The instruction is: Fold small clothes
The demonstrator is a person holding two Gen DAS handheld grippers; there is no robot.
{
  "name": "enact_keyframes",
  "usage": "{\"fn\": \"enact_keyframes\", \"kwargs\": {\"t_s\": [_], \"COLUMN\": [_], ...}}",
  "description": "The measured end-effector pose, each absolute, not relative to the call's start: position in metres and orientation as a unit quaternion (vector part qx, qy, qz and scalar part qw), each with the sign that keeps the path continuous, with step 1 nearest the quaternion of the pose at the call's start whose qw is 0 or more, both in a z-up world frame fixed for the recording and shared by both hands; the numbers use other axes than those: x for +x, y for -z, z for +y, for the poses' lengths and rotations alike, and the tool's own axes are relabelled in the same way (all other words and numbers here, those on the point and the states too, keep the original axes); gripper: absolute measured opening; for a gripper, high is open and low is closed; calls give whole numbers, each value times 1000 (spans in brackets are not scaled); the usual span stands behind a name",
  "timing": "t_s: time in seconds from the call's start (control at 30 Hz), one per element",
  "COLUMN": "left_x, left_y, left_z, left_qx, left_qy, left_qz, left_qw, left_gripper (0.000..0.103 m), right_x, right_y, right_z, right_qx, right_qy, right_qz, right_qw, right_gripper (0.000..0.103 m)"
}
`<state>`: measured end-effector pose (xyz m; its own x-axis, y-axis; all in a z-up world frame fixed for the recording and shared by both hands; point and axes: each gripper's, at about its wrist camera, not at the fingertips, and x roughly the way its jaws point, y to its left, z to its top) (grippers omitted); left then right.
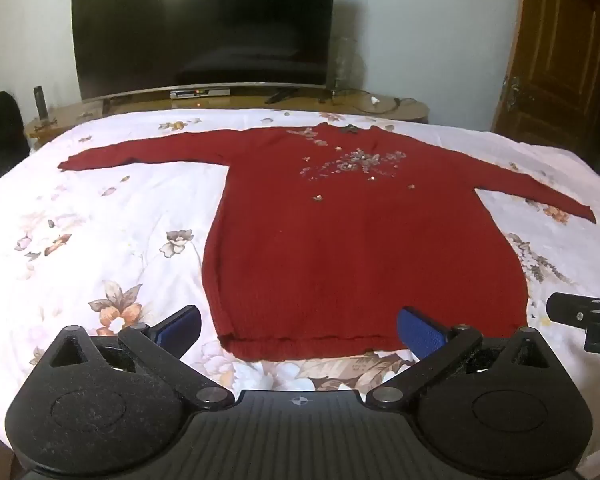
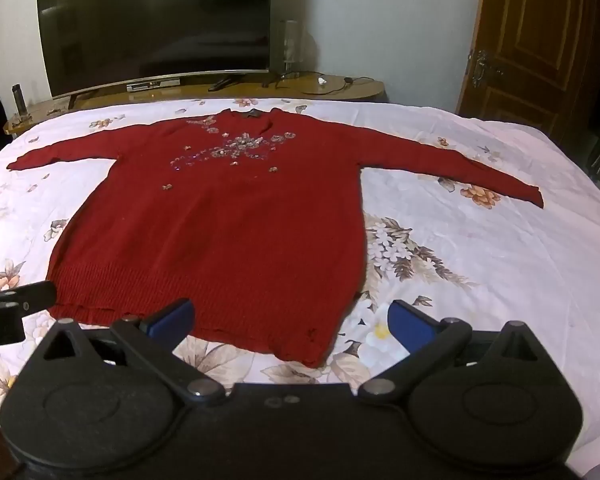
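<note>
Left claw (image 1: 299,330) and right claw (image 2: 291,322) both spread wide, gripping nothing, hovering just short of the hem of the red sweater (image 1: 360,236) (sleeves outstretched) flat on the bed (image 1: 100,220) ahead.

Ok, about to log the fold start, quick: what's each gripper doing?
Left gripper: open, holding nothing.
Right gripper: open, holding nothing.
</note>
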<state>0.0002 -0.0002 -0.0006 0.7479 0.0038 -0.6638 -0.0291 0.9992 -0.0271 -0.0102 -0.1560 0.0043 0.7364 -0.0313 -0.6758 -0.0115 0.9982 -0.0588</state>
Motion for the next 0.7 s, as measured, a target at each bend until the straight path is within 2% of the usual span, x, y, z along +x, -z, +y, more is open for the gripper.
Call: {"fn": "enact_keyframes", "kwargs": {"t_s": [0.7], "left_x": [-1], "left_y": [1], "left_z": [-6], "left_qx": [-20], "left_qy": [-9], "left_qz": [354], "left_qw": [935], "left_gripper": [103], "right_x": [-12], "right_y": [-2], "right_z": [-158], "right_qx": [-24], "right_qy": [4], "right_qz": [363], "right_qw": [932], "right_gripper": [103]}}
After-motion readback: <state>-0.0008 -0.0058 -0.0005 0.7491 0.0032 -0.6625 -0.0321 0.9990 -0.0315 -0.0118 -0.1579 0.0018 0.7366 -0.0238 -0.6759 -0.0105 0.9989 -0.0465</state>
